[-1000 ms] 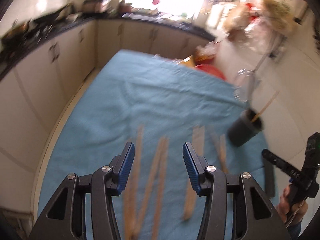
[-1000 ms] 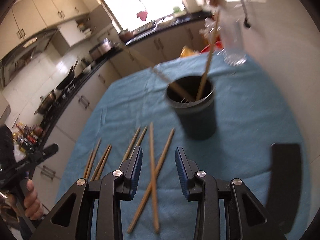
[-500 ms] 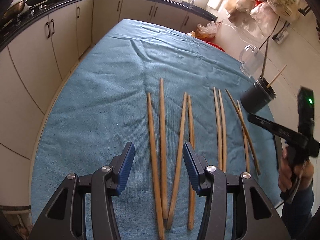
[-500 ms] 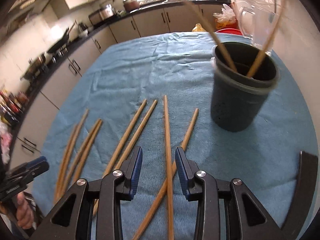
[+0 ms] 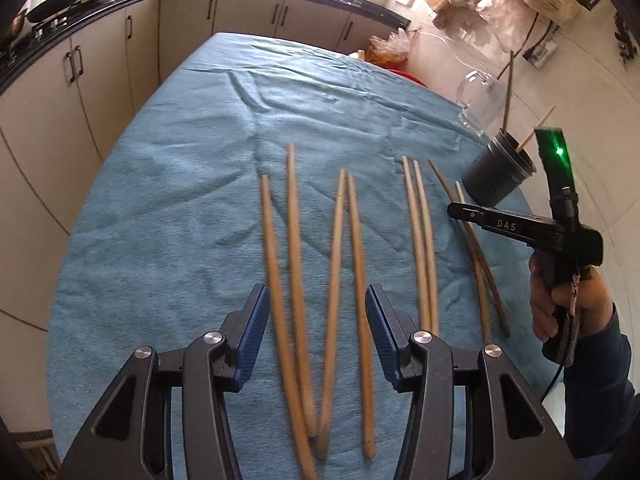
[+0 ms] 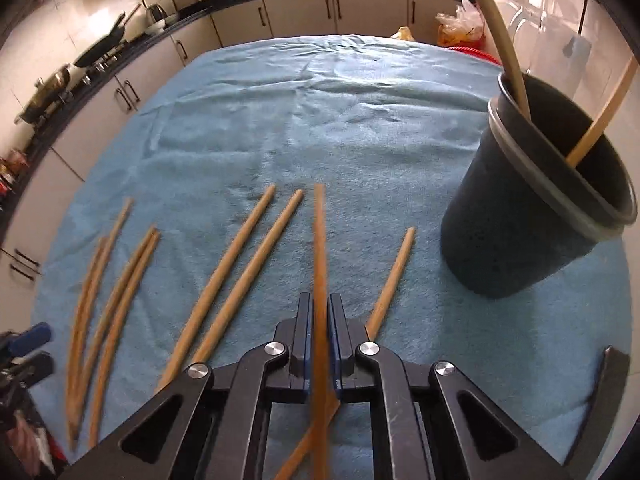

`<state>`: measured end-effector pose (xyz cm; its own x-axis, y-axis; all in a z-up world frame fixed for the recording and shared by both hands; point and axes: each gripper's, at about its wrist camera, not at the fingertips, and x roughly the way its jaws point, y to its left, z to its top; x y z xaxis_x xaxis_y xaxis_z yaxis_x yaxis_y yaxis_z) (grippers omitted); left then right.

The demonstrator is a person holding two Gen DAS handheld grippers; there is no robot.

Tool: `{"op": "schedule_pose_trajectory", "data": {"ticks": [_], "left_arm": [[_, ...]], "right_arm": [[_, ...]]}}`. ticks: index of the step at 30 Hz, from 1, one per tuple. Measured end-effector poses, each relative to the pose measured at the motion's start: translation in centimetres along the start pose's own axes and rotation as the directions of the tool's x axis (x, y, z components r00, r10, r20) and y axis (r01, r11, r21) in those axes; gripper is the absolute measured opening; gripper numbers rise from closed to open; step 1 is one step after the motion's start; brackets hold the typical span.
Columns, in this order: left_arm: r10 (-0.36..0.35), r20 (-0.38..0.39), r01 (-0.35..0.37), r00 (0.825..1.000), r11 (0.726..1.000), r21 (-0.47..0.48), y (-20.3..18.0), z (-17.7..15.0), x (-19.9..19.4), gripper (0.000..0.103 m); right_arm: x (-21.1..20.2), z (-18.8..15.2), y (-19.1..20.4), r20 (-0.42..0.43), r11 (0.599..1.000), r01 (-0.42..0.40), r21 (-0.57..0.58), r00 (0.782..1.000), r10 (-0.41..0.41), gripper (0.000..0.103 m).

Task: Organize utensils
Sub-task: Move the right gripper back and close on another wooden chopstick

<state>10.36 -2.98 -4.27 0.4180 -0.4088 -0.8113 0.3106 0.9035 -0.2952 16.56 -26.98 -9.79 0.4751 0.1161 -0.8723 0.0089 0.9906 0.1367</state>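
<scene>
Several wooden chopsticks (image 5: 294, 240) lie side by side on the blue cloth (image 5: 180, 200). My left gripper (image 5: 316, 296) hangs open just above them, its blue pads either side of a few without pressing. My right gripper (image 6: 320, 300) is shut on one chopstick (image 6: 319, 240), which runs forward between the pads; in the left wrist view the right gripper (image 5: 454, 210) sits over the rightmost chopsticks. A black cup (image 6: 532, 216) with two sticks in it stands to the right, also seen as the black cup (image 5: 496, 176).
A clear glass mug (image 5: 478, 100) stands behind the cup. A flat black object (image 6: 604, 400) lies at the cloth's right edge. Kitchen cabinets (image 5: 100, 72) and a counter run along the far and left sides. A person's hand (image 5: 568, 304) holds the right gripper.
My right gripper came down over the chopsticks and its jaws closed on one. My left gripper sank closer to the cloth and stayed open.
</scene>
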Motion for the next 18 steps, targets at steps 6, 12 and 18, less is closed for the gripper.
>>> {"op": "schedule_pose_trajectory", "data": {"ticks": [6,12,18], "left_arm": [[-0.013,-0.057,0.018,0.998,0.997,0.080,-3.0,0.4,1.9,0.029],[0.011,-0.129,0.004,0.992,0.993,0.114,-4.8,1.0,4.8,0.018],[0.093,-0.136,-0.076,0.986,0.990,0.121,-5.2,2.2,6.1,0.018]], "right_arm": [[-3.9,-1.7,-0.5,0.085,0.995,-0.088,0.043,0.993,0.084,0.008],[-6.9,-3.2,-0.5,0.136,0.987,-0.154,0.050,0.980,0.146,0.008],[-8.1,-3.8,-0.6,0.157,0.980,-0.189,0.055,0.971,0.179,0.008]]}}
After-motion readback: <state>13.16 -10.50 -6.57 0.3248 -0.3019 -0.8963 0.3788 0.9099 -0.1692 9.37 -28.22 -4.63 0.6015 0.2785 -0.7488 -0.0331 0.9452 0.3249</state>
